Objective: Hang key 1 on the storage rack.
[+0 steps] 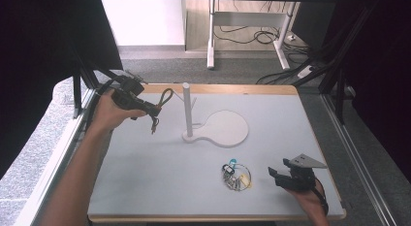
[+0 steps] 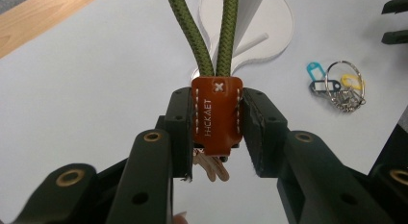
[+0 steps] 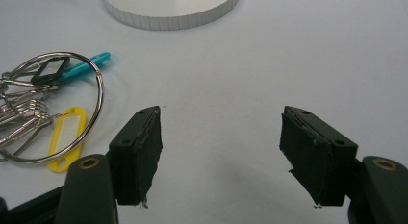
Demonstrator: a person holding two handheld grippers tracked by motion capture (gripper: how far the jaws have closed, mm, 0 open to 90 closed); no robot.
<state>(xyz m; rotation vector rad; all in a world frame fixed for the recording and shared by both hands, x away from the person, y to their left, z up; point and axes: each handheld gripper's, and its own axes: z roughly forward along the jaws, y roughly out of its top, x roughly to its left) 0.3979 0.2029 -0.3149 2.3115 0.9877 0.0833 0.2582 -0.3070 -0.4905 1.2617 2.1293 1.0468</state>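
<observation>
My left gripper (image 1: 154,108) hovers above the table's far left, shut on a keychain: its pads clamp the brown leather tab (image 2: 216,113), the green cord loop (image 2: 199,36) reaches out past the tips, and keys (image 2: 211,167) hang below. In the high view the loop (image 1: 165,96) points toward the white post (image 1: 186,109) of a stand with a round base (image 1: 225,129). My right gripper (image 1: 276,176) rests open near the front right, nothing between its jaws (image 3: 221,152). A key ring with blue and yellow tags (image 1: 236,176) lies just left of it, the ring (image 3: 53,106) close to the left jaw.
The white tabletop (image 1: 145,177) has a wooden rim (image 1: 218,89) along the far edge. Black frame posts stand at both sides. Desk legs and cables are on the floor behind the table.
</observation>
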